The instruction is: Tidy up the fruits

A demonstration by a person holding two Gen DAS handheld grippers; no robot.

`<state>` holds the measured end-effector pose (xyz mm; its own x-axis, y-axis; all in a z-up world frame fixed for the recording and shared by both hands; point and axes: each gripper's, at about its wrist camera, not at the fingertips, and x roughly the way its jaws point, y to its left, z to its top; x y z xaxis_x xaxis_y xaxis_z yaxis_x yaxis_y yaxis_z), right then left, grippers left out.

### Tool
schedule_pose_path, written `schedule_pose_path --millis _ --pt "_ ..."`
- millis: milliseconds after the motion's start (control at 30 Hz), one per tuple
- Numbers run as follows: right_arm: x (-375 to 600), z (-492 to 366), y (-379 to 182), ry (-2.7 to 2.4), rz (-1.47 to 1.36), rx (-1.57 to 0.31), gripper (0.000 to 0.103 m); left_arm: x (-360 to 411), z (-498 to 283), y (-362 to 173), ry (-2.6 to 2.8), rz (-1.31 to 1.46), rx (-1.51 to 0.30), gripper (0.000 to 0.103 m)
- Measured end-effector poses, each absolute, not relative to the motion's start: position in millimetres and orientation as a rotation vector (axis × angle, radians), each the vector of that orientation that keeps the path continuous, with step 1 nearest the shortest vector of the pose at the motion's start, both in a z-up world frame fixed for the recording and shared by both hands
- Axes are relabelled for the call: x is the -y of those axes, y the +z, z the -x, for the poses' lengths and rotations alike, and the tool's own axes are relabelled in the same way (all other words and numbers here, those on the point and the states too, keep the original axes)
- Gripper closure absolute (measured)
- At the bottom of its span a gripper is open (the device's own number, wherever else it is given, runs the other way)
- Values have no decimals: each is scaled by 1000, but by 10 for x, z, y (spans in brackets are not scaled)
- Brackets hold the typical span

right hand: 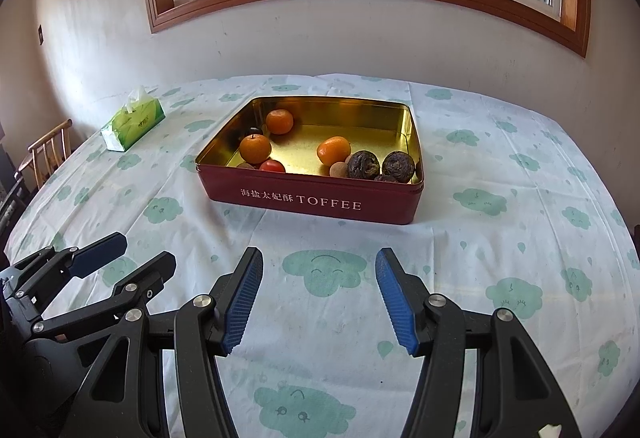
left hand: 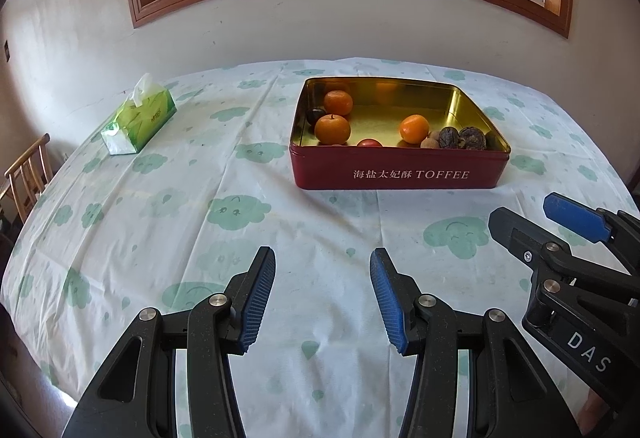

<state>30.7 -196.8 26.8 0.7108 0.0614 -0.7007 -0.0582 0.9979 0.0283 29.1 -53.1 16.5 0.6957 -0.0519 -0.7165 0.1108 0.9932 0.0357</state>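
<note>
Both grippers hover with jaws apart above the tablecloth, short of the toffee tin.

A green tissue box (left hand: 138, 116) sits well apart to the left of the red tin (left hand: 396, 170), near the table's far-left edge, and a wooden chair (left hand: 26, 174) stands past that edge. The clouded tablecloth (left hand: 160, 218) lies bare between the left gripper (left hand: 322, 302), the right gripper (right hand: 318, 302) and the tin's near wall. Inside the gold-lined tin lie 3 oranges, the nearest-left one (right hand: 255, 149) beside a red fruit (right hand: 272, 166), plus 2 dark wrinkled fruits (right hand: 363, 165) against the near wall at right. Neither gripper holds anything.
</note>
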Motion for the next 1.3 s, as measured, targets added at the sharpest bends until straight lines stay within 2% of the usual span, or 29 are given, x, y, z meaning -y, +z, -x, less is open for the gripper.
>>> schedule_pose_path --millis 1300 --pt "1984 -310 205 61 -12 -791 47 483 -316 124 -60 -68 -800 52"
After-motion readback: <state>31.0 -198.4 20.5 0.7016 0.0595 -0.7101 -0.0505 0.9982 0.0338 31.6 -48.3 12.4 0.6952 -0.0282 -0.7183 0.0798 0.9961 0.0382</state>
